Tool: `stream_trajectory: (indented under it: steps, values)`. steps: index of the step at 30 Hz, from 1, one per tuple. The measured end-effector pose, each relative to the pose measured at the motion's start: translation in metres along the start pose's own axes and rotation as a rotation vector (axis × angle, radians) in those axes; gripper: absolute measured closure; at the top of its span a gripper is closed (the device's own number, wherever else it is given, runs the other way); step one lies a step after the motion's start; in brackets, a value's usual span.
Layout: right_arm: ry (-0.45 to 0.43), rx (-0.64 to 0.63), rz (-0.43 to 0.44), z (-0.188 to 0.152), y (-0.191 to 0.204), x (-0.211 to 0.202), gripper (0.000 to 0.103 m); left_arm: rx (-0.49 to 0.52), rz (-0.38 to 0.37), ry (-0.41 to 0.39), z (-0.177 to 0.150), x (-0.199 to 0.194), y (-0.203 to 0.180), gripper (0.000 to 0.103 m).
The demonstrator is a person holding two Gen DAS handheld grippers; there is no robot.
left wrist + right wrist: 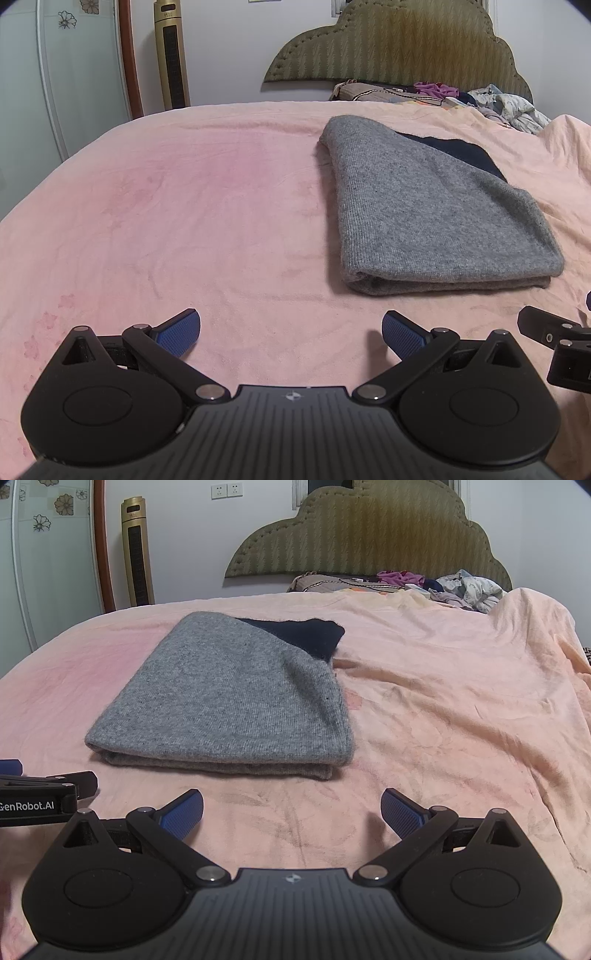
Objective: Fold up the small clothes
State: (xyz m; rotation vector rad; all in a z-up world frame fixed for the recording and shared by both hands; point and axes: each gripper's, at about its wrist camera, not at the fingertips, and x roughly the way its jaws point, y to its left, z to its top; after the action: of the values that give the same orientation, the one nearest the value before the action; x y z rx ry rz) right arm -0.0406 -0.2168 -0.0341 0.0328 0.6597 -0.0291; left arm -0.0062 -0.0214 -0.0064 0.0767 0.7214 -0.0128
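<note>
Our left gripper [291,334] and right gripper [291,812] hover wide open, empty, short of the folded grey knitted garment [229,698], seemingly finished, on the pink bedsheet [443,709].

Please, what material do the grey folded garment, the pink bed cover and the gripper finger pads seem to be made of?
Grey folded garment: probably wool-like knit, matte; fine ribs and fuzzy edges show.
Pink bed cover: likely soft fleece or plush, matte with a short nap and gentle creases.
Finger pads: apparently blue rubber or plastic, with a fine grid texture.
</note>
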Motion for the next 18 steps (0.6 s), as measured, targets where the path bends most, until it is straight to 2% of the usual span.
stream_trajectory:
  steps: [18]
  values:
    - [-0.002,-0.001,0.002,-0.0007,0.0003,0.0008,0.0,0.005,0.002,0.002,-0.0007,-0.0005,-0.0001,0.0]
